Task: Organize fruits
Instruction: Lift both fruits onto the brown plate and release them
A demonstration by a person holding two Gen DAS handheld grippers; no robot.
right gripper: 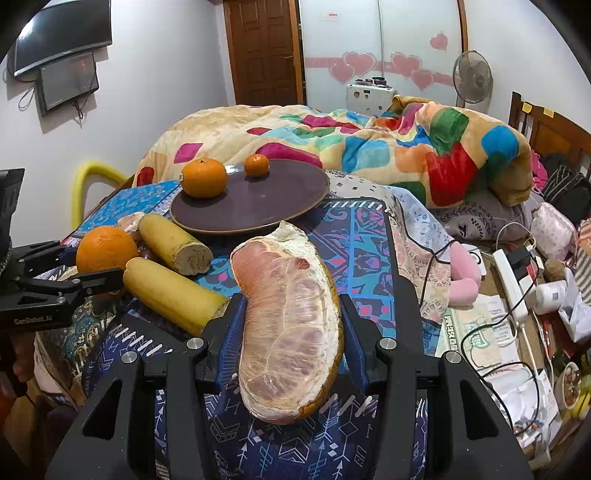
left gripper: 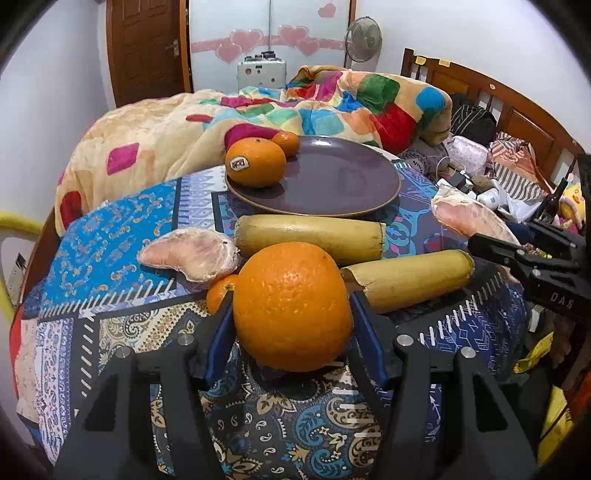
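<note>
While the left wrist view looks across the patterned cloth (left gripper: 110,236), the left gripper (left gripper: 291,314) has its fingers clenched on a large orange (left gripper: 291,306), with two banana pieces (left gripper: 310,234) just behind it and a purple plate (left gripper: 332,184) carrying a stickered orange (left gripper: 256,162) farther back. Only this view shows a second pomelo wedge (left gripper: 190,256) and a small tangerine (left gripper: 220,291) beside the fingers. From the right wrist view, the right gripper (right gripper: 291,332) grasps a pomelo segment (right gripper: 288,328); a wall screen (right gripper: 62,33) appears only here.
</note>
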